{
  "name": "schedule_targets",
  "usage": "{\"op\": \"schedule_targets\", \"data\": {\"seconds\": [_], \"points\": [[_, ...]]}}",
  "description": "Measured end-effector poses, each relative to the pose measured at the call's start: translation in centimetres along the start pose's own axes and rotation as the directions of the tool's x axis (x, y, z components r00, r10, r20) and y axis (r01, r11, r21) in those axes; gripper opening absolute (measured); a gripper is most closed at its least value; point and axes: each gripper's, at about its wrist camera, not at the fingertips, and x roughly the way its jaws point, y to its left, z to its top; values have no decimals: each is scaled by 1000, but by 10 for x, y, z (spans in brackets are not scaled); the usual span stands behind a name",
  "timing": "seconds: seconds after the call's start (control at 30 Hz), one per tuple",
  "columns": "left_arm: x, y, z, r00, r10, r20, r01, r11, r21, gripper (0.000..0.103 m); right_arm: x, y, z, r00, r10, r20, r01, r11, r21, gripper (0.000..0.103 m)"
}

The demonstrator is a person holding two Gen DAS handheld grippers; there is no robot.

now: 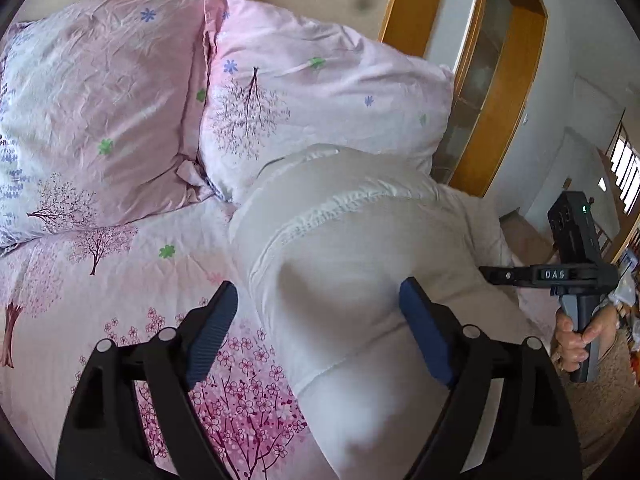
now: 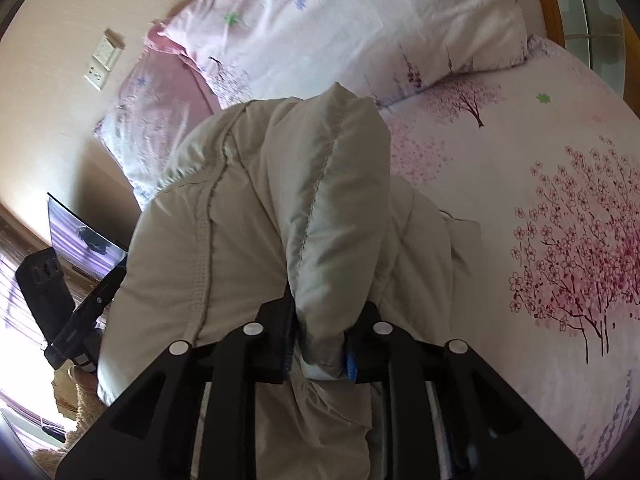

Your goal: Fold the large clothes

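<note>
The right gripper [image 2: 318,344] pinches a raised fold of the padded white garment [image 1: 360,260] on the bed [image 1: 80,300], while the left gripper [image 1: 318,320], jaws wide and empty, straddles its bulk running toward twelve o'clock.

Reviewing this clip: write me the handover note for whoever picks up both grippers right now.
Left gripper: open, fingers either side of the white padded jacket, not clamped.
Right gripper: shut on a bunched fold of the jacket, lifting it.
The jacket lies on the floral bedsheet, its far end against the pillows.
Done: one part gathered and raised.
Left: the jacket is still bulky and rumpled; lay the raised part over, flatten, finish folding.
</note>
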Motion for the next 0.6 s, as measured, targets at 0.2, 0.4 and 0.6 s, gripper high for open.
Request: {"op": "schedule_targets", "data": {"seconds": [0.2,0.4,0.6], "points": [[15,1,-11,998,23,-56,-23,1000,-4,84,16,-15,5,998,44,-47,-43,999,34,21],[26,-9,-19,996,59,-73,-57,998,31,84,24,-25,8,995,58,-79,-54,997,48,21],[34,-12,-24,994,56,-91,-54,998,33,84,15,-27,4,999,28,-33,-27,998,50,30]]}}
